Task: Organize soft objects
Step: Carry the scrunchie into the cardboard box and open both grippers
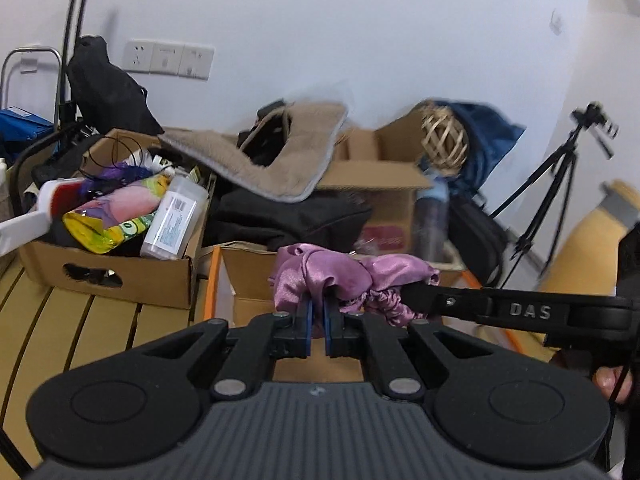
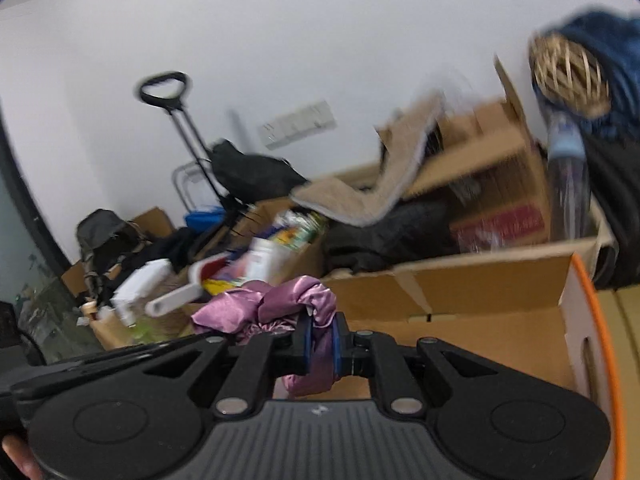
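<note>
You hold one purple cloth (image 1: pixel 344 276) with two claws. Left claw (image 1: pixel 319 312) pinches cloth. Right claw (image 2: pixel 322 336) pinches same cloth. Cloth hangs over open box (image 2: pixel 500 332), near its orange edge (image 2: pixel 600 344). Room inside box. Behind box: more boxes, piled full.

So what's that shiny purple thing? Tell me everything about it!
The purple cloth looks like shiny satin, pinkish purple, crumpled into soft folds, with a ruffled, gathered edge showing in the left wrist view. It hangs in the air in front of cardboard boxes. The left hand-held gripper pinches one part and the right hand-held gripper pinches another, so both hold it.
</note>
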A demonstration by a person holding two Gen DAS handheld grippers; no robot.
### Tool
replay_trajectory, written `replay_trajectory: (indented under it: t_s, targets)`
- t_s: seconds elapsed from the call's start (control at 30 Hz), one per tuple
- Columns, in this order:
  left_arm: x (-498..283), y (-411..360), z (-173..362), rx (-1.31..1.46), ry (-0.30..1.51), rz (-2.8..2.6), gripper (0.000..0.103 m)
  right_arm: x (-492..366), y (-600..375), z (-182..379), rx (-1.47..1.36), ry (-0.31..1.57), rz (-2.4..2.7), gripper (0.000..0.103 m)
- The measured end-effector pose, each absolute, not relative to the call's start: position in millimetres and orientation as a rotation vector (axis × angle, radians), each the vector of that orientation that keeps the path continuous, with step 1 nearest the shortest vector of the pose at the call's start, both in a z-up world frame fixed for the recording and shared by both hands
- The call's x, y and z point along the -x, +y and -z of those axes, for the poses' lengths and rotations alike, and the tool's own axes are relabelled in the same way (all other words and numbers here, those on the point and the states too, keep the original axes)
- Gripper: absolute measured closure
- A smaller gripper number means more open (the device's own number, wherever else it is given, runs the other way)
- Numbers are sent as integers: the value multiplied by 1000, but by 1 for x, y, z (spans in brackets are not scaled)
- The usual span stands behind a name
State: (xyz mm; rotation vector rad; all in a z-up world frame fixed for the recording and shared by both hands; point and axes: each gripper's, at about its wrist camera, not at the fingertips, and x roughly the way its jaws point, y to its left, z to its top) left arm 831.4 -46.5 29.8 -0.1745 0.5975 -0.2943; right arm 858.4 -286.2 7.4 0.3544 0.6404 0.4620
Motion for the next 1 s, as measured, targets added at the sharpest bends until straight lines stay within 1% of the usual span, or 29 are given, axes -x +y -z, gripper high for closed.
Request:
replay_trajectory:
  t_s: [0.17,0.27,0.47,0.53,0.6,0.73,0.77,0.83,1.0]
  targets:
    - [-873,-51,-3,131,662,247,97,-920,-277,28,-363,754,-435,93]
    - [-889,-52,8,123,708,215,96,-941,-266,41,-324,786,-411,93]
    - [-901,-53,16,110,742,187,90,-961,-251,61,-268,851,-362,87]
    - [-901,-51,14,113,741,172,76,-965,-248,65,-246,877,-345,85]
    - [-897,-52,11,103,737,166,71,-965,-248,65,-236,880,-334,82]
    - [-883,-50,-6,87,723,177,70,-954,-253,49,-245,852,-330,80]
    - [-879,-49,-10,85,716,174,69,-950,-254,42,-236,845,-329,80]
    - [-869,-50,-22,72,697,165,61,-940,-258,27,-227,827,-330,80]
    - [-836,-51,-54,52,655,154,52,-908,-264,-16,-205,774,-324,70]
